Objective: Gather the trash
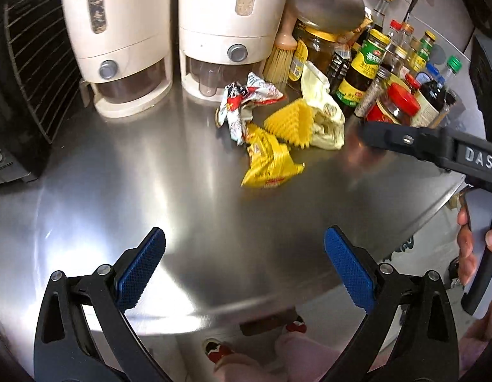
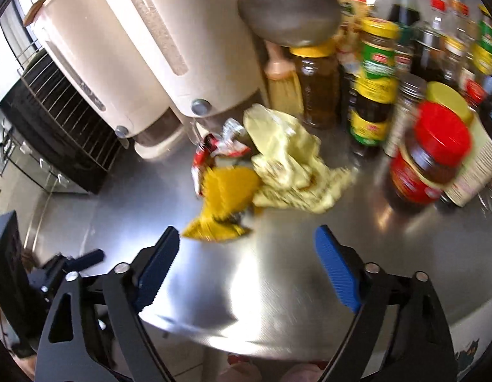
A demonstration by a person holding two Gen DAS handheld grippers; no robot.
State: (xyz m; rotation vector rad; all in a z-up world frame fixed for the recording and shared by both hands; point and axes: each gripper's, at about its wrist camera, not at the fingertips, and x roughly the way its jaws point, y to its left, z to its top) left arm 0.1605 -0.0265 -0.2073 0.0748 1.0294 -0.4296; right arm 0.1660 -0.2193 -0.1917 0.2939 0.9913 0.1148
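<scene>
Stainless steel counter (image 1: 188, 197): crumpled wrappers (image 1: 271, 121) heaped before two cream dispensers (image 1: 169, 31), condiment bottles (image 1: 389, 73) just beside. Front area bare to the edge. Left gripper (image 1: 244, 269) and right gripper (image 2: 246, 264) both spread, empty.

Right wrist view motion-blurred: yellow wrapper (image 2: 222, 210) smeared, red-lid jar (image 2: 430, 152) label unreadable. Bottles (image 2: 453, 31) at 1 o'clock cut off by edge. Ladle (image 1: 329, 0) hides jar lid.
</scene>
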